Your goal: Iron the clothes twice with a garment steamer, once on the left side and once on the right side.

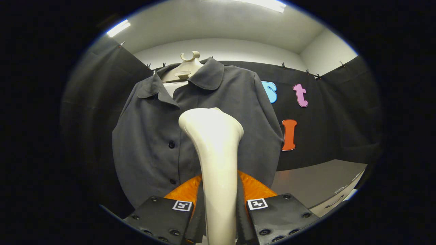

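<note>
A dark grey buttoned shirt (150, 136) with a collar hangs on a pale mannequin form (185, 68) in front of the black cloth wall. My gripper (219, 211) is shut on the cream-white garment steamer (214, 143); its handle stands upright between the two black fingers (163, 217). The steamer's flared head rises beyond the fingertips and sits in front of the shirt's middle, just right of the button row. I cannot tell whether the head touches the fabric. Orange padding shows behind the fingers.
A grey tabletop (316, 180) with a white drawer front lies to the right of the shirt, below the cloth wall. Black cloth closes in the left side too. Ceiling lights glow overhead.
</note>
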Motion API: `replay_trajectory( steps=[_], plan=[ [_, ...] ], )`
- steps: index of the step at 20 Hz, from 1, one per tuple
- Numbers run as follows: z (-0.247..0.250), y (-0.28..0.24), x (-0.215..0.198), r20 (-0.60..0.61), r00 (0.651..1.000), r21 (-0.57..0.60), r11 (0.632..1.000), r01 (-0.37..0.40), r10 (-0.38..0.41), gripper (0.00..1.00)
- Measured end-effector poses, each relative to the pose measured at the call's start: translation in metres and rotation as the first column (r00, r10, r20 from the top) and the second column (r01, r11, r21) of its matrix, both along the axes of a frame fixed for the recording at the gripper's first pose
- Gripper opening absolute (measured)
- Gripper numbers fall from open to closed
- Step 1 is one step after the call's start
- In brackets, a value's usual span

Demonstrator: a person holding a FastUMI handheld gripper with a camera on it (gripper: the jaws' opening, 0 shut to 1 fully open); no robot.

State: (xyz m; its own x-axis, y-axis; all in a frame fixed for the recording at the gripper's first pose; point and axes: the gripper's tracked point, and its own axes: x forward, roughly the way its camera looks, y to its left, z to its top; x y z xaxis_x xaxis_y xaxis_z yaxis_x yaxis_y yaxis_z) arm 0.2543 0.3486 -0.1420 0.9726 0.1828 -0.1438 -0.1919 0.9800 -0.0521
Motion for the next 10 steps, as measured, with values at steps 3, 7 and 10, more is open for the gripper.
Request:
replay_trajectory(
  steps=[3, 7, 10],
  plan=[
    [-0.01, 0.0, 0.003, -0.017, 1.0, -0.006, 1.0, 0.001, -0.002, 0.45],
    [-0.016, -0.001, 0.004, -0.009, 1.0, -0.035, 0.999, 0.01, -0.011, 0.45],
    [-0.019, -0.003, 0.003, -0.013, 1.0, -0.036, 0.999, 0.008, -0.009, 0.45]
  ],
)
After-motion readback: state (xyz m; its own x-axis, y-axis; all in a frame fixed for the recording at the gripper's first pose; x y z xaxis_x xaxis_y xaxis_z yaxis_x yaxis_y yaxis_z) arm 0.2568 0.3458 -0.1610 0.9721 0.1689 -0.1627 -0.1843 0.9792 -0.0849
